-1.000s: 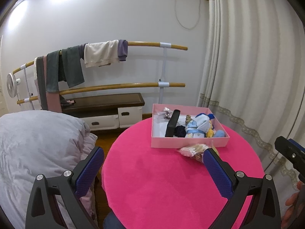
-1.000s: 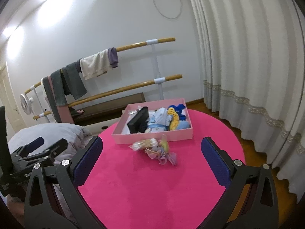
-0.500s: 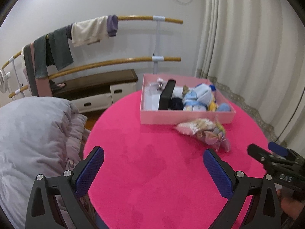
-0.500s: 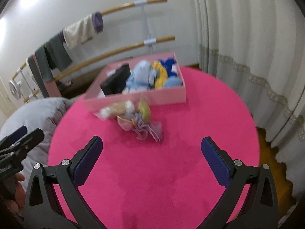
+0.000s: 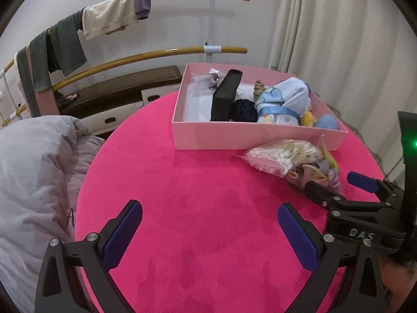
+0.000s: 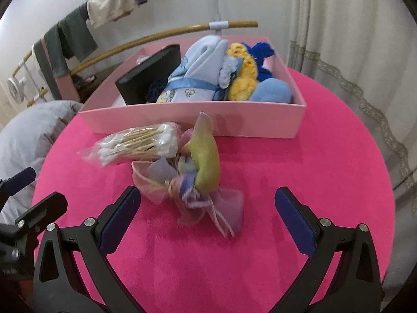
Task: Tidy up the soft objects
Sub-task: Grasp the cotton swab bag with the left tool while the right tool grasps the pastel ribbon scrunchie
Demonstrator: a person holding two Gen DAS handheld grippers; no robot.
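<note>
A pink box [image 6: 198, 120] [image 5: 258, 137] on the round pink table holds a light blue cloth bundle [image 6: 198, 78], yellow [image 6: 242, 75] and blue soft items and a black case [image 6: 148, 78]. In front of it lie a clear bag of cotton swabs [image 6: 138, 143] [image 5: 281, 154] and a bundle of pastel organza pouches [image 6: 198, 172]. My right gripper [image 6: 207, 214] is open, low over the table just short of the pouches. My left gripper [image 5: 209, 232] is open and empty over bare tablecloth, left of the right gripper [image 5: 341, 187].
A grey duvet [image 5: 34, 172] lies left of the table [image 5: 208, 182]. Behind stand wooden rails with hung clothes [image 5: 109, 23] and a low drawer bench [image 5: 117, 91]. Curtains [image 5: 338, 39] hang at the right, close to the table edge.
Both grippers have tilted down and moved forward over the table. The right one has come close to the pouches and swab bag. Both stay open.
</note>
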